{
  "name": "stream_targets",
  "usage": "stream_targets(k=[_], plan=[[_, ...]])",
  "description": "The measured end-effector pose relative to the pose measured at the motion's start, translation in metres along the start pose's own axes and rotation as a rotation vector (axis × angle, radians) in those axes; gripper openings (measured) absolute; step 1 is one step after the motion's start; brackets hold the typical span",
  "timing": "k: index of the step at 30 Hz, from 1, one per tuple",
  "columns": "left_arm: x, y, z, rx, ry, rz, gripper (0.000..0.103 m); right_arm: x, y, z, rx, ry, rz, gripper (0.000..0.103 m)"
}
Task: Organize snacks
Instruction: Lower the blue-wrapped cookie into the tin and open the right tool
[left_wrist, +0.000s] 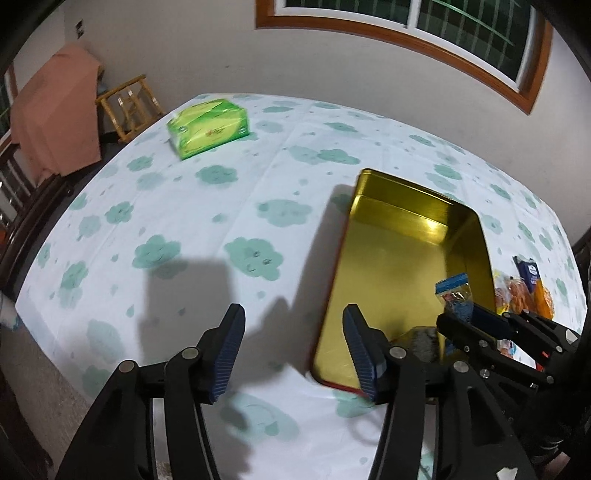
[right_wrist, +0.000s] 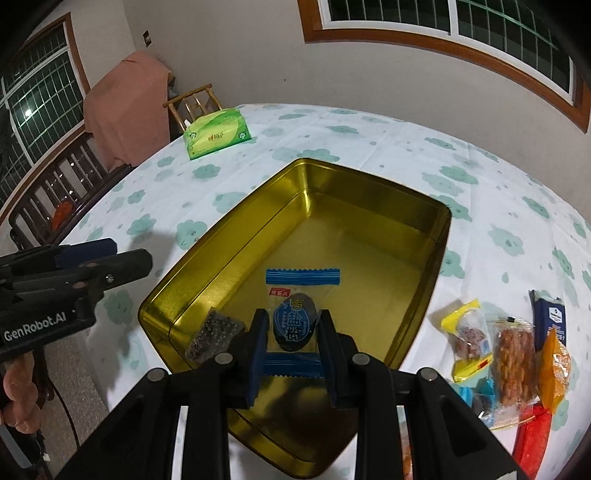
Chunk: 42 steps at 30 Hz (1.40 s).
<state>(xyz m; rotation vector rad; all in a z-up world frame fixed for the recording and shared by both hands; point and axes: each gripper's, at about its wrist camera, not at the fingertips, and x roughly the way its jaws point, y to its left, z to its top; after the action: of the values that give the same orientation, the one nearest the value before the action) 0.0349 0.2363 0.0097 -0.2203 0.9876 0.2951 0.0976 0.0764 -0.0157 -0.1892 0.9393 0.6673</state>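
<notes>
A: Right wrist view first. What is the right gripper (right_wrist: 291, 328) doing?

B: Its fingers (right_wrist: 258, 343) pinch a clear snack packet with blue ends (right_wrist: 295, 321), a dark round sweet inside. The packet hangs over the near part of the gold tin (right_wrist: 369, 192), which lies open on the counter (right_wrist: 369, 147) with its cloud-print cloth.

A: Anything already in the tin?

B: One small dark wrapped snack (right_wrist: 214, 332), in the near left corner (glossy and hard to read). The rest of the floor is bare gold.

A: And the other snacks?

B: A loose pile (right_wrist: 513, 354) lies on the cloth just right of the tin: a yellow-edged packet, a clear one with a twisted pastry, an orange one, a dark blue one, something red at the bottom edge.

A: The left gripper (left_wrist: 293, 350)?

B: In its own view the fingers (left_wrist: 229, 354) stand spread with nothing between them, only cloth and shadow below. It sits by the tin's (left_wrist: 406, 236) near left rim. From the right wrist it (right_wrist: 122, 258) shows at the left edge, level, clear of the tin, with part of a hand (right_wrist: 18, 391) beneath it.

A: Anything further back?

B: A green tissue pack (left_wrist: 208, 127) near the far left of the counter, well apart from the tin.
</notes>
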Motion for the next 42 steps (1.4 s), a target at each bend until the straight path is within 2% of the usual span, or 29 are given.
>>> stream_targets(k=[16, 29, 33, 42], plan=[[0.004, 0.031, -0.016, -0.082, 0.038, 0.030, 0.055, 0.018, 0.000, -0.003, 0.005, 0.036, -0.016, 0.028], [0.007, 0.022, -0.018, -0.066, 0.050, 0.021, 0.055, 0.017, 0.000, -0.006, 0.013, 0.038, -0.010, 0.029], [0.007, 0.018, -0.019, -0.061, 0.053, 0.017, 0.055, 0.014, 0.000, -0.007, 0.015, 0.032, -0.008, 0.034], [0.000, -0.008, -0.021, -0.009, 0.040, -0.017, 0.055, -0.013, -0.004, -0.012, 0.030, -0.013, 0.013, 0.034]])
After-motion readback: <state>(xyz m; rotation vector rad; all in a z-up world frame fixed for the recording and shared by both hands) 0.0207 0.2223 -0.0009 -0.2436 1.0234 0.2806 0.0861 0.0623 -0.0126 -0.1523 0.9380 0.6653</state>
